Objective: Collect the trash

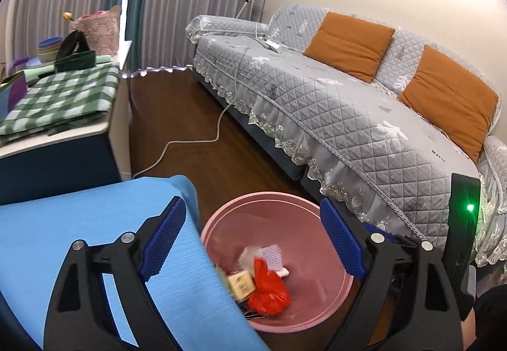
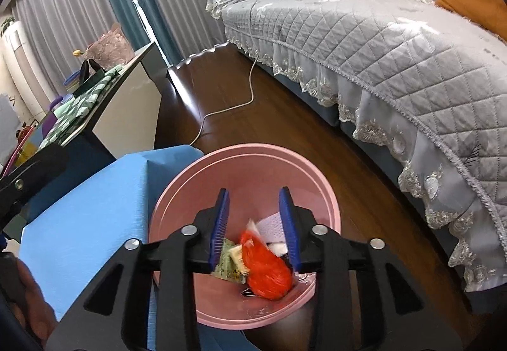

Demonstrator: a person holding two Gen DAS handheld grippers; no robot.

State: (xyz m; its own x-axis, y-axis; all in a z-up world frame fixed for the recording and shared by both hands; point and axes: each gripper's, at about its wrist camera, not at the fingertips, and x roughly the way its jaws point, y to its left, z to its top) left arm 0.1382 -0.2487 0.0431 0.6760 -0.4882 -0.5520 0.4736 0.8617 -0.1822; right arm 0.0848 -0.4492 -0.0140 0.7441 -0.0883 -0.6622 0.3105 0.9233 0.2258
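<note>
A round pink bin [image 1: 285, 218] [image 2: 253, 167] stands on the dark wood floor beside a blue-covered table [image 1: 79, 218] [image 2: 88, 208]. In it lie a crumpled red plastic bag [image 1: 269, 287] [image 2: 266, 268], a tan packet [image 1: 240, 283] [image 2: 231, 262] and white paper [image 1: 272, 256] [image 2: 272, 224]. My right gripper [image 2: 254, 195] hangs over the bin with its jaws partly apart; the blurred red bag shows below them, free of the pads. My left gripper [image 1: 252, 208] is wide open and empty, straddling the table edge and the bin's rim.
A grey quilted sofa [image 1: 332, 104] [image 2: 380, 43] with orange cushions [image 1: 348, 40] runs along the right. A white cable [image 1: 190, 142] [image 2: 228, 110] trails across the floor. A cabinet [image 1: 63, 154] on the left bears a green checkered cloth [image 1: 63, 97].
</note>
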